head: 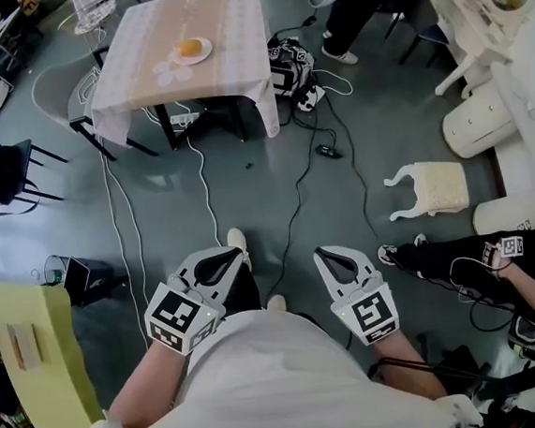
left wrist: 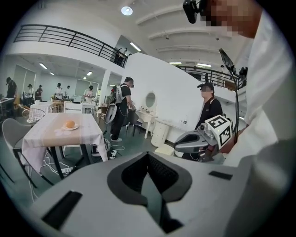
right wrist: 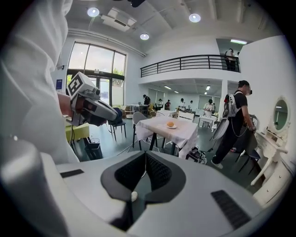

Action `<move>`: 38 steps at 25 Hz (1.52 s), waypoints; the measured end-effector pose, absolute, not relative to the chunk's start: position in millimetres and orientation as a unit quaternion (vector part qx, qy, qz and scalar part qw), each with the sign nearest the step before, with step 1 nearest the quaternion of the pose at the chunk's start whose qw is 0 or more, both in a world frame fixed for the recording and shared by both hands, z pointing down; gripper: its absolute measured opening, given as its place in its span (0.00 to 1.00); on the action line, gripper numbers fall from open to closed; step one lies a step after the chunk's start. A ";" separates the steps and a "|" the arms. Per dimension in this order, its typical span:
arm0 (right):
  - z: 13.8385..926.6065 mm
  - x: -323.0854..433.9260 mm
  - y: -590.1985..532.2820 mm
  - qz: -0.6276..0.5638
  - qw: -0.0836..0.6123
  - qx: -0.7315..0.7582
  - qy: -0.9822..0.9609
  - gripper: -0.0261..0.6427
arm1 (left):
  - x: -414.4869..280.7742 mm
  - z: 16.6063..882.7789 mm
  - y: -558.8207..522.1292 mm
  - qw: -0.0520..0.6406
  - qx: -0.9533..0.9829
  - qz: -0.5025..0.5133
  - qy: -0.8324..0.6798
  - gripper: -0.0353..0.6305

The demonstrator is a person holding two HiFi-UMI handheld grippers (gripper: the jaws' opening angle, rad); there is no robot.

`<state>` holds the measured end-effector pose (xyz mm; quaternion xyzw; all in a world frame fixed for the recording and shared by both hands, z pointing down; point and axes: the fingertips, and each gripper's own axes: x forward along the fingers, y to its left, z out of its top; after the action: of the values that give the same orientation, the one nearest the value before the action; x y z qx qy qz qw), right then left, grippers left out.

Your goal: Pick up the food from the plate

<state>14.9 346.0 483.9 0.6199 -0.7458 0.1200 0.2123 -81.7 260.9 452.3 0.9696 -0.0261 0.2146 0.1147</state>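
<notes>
An orange round piece of food (head: 190,47) lies on a small white plate (head: 203,54) on a table with a pale checked cloth (head: 230,24), far ahead across the floor. Both grippers are held close to the person's body, well short of the table. My left gripper (head: 241,251) is shut and empty, its tips meeting (left wrist: 148,154). My right gripper (head: 318,250) is also shut with nothing in it (right wrist: 145,152). The food (left wrist: 70,124) shows at the left of the left gripper view and near the middle of the right gripper view (right wrist: 170,123).
Cables run over the grey floor (head: 295,206) between me and the table. A black bag (head: 289,65) sits by the table's right side. Grey chairs (head: 58,92) stand to its left. A white stool (head: 430,188) lies at the right, near a seated person (head: 498,261). A yellow board (head: 37,362) is at the left.
</notes>
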 end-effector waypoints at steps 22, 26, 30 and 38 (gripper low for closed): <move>461.3 89.4 16.0 0.110 0.261 0.602 -0.747 0.21 | -26.7 425.1 -28.8 0.122 0.979 0.162 -0.008 0.07; 473.6 107.5 -44.3 0.099 0.261 0.568 -0.774 0.21 | -17.1 435.2 -69.2 0.133 0.977 0.161 -0.051 0.07; 485.7 130.0 -116.7 0.081 0.267 0.513 -0.812 0.25 | 2.8 436.3 -127.1 0.138 0.970 0.165 -0.113 0.07; 510.1 182.2 -255.9 0.050 0.289 0.413 -0.862 0.31 | 53.2 415.2 -212.8 0.146 0.953 0.165 -0.211 0.15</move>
<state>182.2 -255.9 510.1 0.4128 -0.8624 0.0502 0.2886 53.2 -212.8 415.2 0.9525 -0.2106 0.1647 0.1458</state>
